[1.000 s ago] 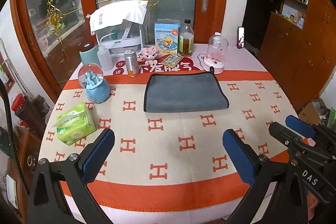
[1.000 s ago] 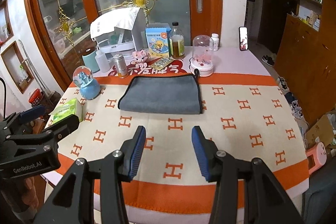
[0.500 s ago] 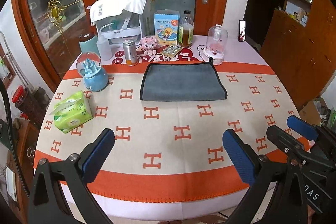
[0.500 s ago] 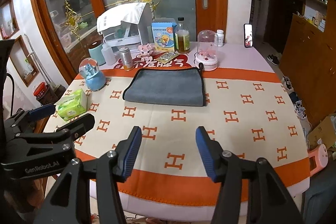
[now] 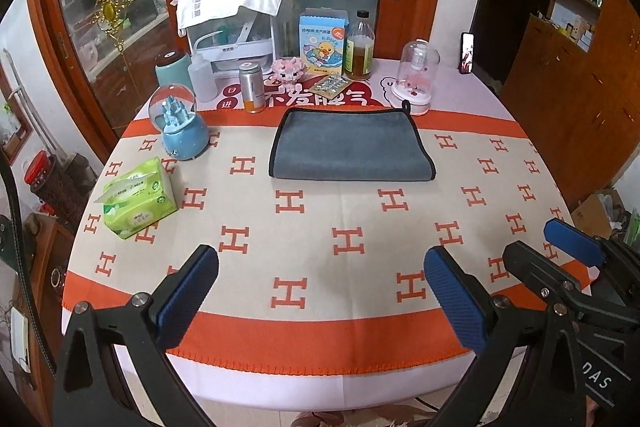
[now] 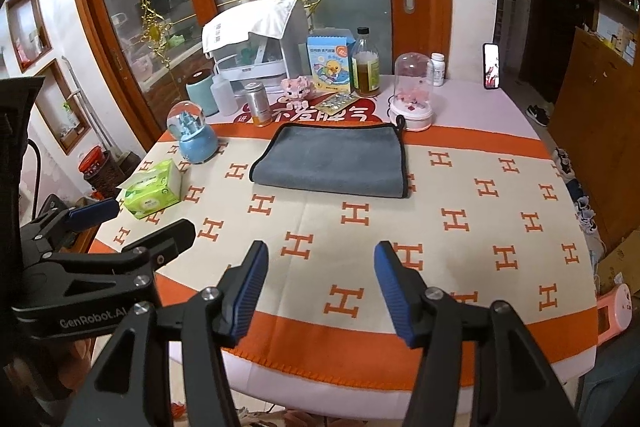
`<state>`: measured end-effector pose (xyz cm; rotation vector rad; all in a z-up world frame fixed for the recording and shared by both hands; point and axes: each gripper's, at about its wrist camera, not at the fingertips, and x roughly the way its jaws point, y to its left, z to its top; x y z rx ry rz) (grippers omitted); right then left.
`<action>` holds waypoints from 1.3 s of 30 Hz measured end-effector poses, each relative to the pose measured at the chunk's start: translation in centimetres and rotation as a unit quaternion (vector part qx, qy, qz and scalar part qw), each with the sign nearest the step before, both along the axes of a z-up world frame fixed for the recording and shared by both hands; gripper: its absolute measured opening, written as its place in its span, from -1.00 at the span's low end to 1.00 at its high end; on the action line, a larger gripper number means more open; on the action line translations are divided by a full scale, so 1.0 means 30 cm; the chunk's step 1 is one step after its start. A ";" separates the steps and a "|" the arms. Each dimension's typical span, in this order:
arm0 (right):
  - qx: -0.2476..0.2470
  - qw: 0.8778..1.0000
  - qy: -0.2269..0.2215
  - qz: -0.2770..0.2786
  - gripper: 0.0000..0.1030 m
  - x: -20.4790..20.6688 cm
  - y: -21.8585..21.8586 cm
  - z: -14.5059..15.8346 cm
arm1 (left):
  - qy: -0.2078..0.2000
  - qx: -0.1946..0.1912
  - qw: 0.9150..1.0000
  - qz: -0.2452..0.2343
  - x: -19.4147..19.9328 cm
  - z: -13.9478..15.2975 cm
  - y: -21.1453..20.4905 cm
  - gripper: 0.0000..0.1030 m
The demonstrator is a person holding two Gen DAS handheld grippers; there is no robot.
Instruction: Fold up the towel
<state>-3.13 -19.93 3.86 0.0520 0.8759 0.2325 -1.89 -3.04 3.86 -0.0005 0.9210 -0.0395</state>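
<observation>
Towel (image 5: 352, 146) grey plush rectangle (black-edged), folded flat, left gripper (image 5: 320, 291) and right gripper (image 6: 318, 287) spread, empty.

Both wrist views hanging off the near edge of the table (image 5: 320, 359), facing across it toward the glass door. Left one sitting a bit further left, catching the right gripper (image 5: 560, 251) at its right edge; right one catching the left gripper (image 6: 132, 227) at its left. Shared: towel (image 5: 352, 145) well ahead, tissue pack (image 6: 154, 189), clutter at the far side.
</observation>
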 end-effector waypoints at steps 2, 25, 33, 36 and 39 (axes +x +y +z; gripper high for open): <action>0.003 1.000 -0.001 0.001 0.26 0.001 -0.003 0.002 | 0.001 0.001 1.000 -0.002 -0.002 -0.002 0.000 0.99; 0.013 1.000 -0.004 -0.013 0.32 -0.012 -0.034 0.005 | -0.007 0.006 1.000 -0.010 -0.028 0.011 -0.009 0.99; 0.014 1.000 -0.004 -0.014 0.32 -0.016 -0.033 0.004 | -0.007 0.003 1.000 -0.012 -0.034 0.012 -0.009 0.99; 0.014 1.000 -0.004 -0.015 0.32 -0.019 -0.033 0.003 | -0.006 0.003 1.000 -0.013 -0.039 0.011 -0.009 0.98; 0.014 1.000 -0.003 -0.014 0.32 -0.021 -0.032 0.001 | -0.006 0.002 1.000 -0.014 -0.042 0.013 -0.009 0.98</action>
